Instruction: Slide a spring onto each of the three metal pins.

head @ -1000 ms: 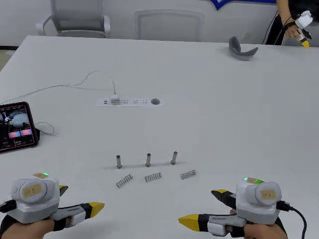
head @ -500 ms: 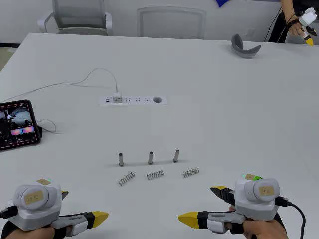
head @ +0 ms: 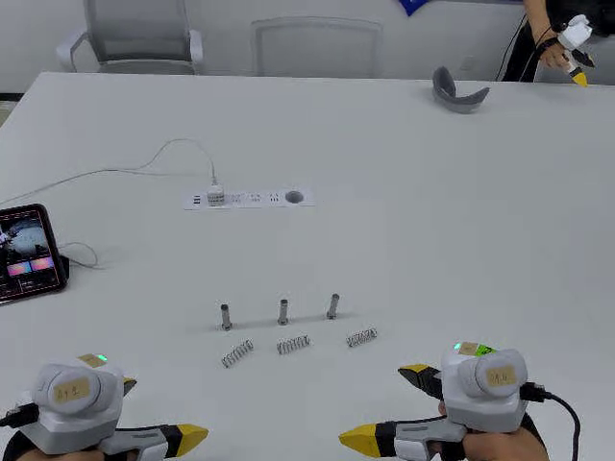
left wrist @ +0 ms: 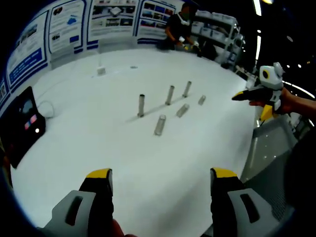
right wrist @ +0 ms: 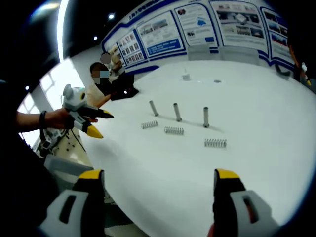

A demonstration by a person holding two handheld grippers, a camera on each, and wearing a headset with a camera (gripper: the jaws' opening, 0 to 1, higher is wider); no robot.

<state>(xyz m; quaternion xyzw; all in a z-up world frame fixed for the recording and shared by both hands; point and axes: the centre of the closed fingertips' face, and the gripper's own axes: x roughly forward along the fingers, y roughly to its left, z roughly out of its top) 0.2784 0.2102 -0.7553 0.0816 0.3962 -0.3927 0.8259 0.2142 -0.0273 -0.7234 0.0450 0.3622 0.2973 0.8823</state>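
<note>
Head view: three springs point(head: 294, 343) lie just at 6 o'clock of the pins point(head: 282, 311). Your left gripper point(left wrist: 162, 174) and right gripper point(right wrist: 158, 174) gape wide, empty. Springs look light, roll-prone; pinch mid-coil gently.

1. The table point(head: 461, 240) has a white top, smooth and matt.
2. The three pins point(head: 282, 311) are grey metal with a dull sheen.
3. The springs point(head: 294, 344) are coiled bare metal wire.
4. The left gripper point(left wrist: 162, 174) and right gripper point(right wrist: 158, 174) have grey plastic jaws with smooth yellow tips.
5. The tablet point(head: 29, 254) has a glossy screen.
</note>
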